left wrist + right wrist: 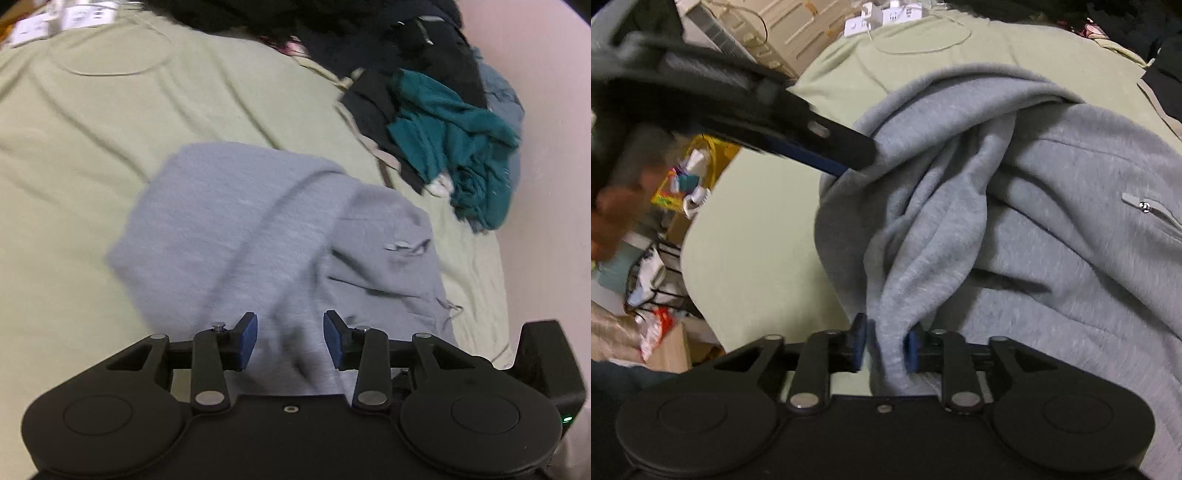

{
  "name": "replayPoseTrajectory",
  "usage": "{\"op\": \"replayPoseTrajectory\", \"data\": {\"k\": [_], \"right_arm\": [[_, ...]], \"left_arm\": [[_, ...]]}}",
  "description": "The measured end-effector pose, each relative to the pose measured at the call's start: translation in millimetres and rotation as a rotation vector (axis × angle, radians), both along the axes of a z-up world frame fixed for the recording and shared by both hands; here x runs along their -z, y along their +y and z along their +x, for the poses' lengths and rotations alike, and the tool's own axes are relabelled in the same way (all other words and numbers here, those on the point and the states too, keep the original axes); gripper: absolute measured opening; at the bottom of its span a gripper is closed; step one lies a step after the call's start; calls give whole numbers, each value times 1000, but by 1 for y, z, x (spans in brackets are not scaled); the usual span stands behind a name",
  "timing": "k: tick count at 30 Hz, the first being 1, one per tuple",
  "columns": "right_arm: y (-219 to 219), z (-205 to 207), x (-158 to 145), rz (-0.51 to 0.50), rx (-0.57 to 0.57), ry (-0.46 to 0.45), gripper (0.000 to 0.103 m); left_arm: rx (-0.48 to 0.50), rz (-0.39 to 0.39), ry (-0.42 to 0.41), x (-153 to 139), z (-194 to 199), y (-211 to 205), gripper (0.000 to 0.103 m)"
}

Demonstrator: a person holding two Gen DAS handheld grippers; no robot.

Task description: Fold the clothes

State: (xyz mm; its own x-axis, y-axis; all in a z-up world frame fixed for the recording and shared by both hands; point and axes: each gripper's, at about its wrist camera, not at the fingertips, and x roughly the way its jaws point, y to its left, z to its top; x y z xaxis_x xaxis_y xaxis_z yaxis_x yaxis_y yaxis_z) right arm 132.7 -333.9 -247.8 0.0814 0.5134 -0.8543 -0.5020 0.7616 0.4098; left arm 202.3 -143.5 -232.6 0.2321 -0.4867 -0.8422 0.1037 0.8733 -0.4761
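A grey fleece garment [258, 236] with zip pockets lies partly folded on a pale green bed sheet [74, 147]. My left gripper [290, 341] is open just above the garment's near edge, nothing between its blue pads. In the right wrist view the same grey garment [1052, 221] fills the right side. My right gripper [884, 345] is shut on a bunched fold of its edge. The left gripper [849, 158] also shows there, its fingers touching the garment's far left edge.
A heap of dark, teal and blue clothes [454, 122] lies at the bed's far right by a pink wall [546, 184]. A white power strip [882, 14] lies at the bed's far end. Cluttered boxes and bags [665, 192] sit on the floor left of the bed.
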Motion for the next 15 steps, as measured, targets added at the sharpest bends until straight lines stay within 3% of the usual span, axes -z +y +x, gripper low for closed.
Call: {"op": "replayPoseTrajectory", "data": {"k": [2, 6, 9, 12, 15], "right_arm": [[-17, 2, -14, -14, 31, -49, 51], [-52, 11, -36, -63, 99, -109, 51], [-72, 17, -43, -131, 113, -169, 51], [-84, 26, -43, -172, 110, -204, 51], [-87, 33, -44, -224, 36, -314, 51]], "left_arm": [[8, -2, -16, 6, 3, -12, 52], [15, 39, -17, 21, 12, -35, 55], [20, 138, -1, 40, 15, -54, 67], [-47, 192, 35, 57, 22, -63, 67], [-36, 266, 23, 65, 21, -77, 62]]}}
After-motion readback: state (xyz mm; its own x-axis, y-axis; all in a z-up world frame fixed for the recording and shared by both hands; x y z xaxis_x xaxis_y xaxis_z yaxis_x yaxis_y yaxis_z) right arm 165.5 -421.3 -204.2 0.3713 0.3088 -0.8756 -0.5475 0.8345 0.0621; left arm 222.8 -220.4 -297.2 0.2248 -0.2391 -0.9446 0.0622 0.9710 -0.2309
